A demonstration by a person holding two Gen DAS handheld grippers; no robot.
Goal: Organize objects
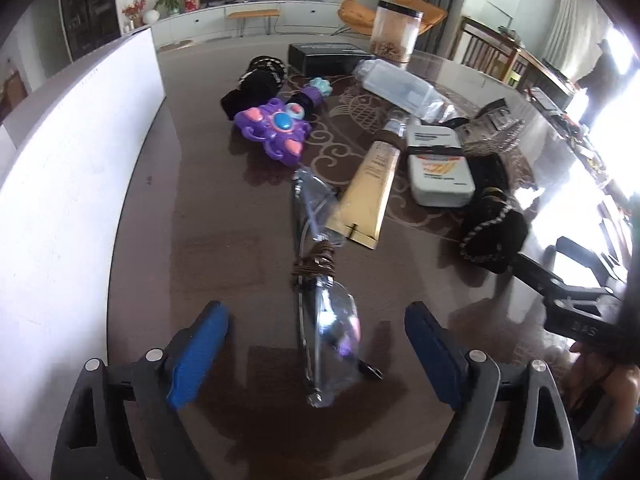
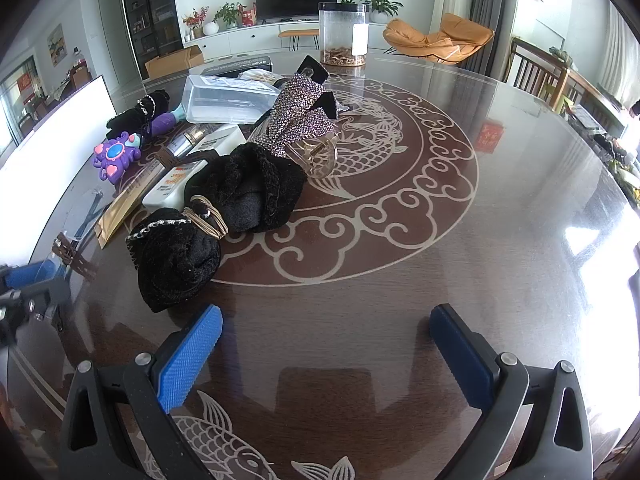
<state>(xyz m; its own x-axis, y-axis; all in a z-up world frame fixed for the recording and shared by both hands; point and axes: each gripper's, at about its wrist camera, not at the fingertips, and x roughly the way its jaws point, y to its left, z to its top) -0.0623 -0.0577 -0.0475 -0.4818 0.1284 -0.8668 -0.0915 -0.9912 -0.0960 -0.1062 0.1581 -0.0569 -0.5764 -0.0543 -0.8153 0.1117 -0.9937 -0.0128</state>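
A clear plastic packet [image 1: 334,332] tied in the middle with a brown band [image 1: 316,266] lies on the dark table, between the blue pads of my open left gripper [image 1: 316,354]. Beyond it lie a gold tube [image 1: 370,188], a white bottle [image 1: 438,168] and a purple toy [image 1: 272,130]. My right gripper [image 2: 326,354] is open and empty over bare table. A black furry bundle [image 2: 180,256] with a tan band lies just ahead and left of it, with a second black bundle [image 2: 250,188] and a rhinestone hair clip [image 2: 298,116] behind.
A white board [image 1: 72,168] stands along the table's left side. A clear box [image 2: 228,98], a black box [image 1: 326,56] and a clear jar [image 2: 344,34] sit at the far end. The left gripper's body shows at the left edge in the right wrist view [image 2: 28,292].
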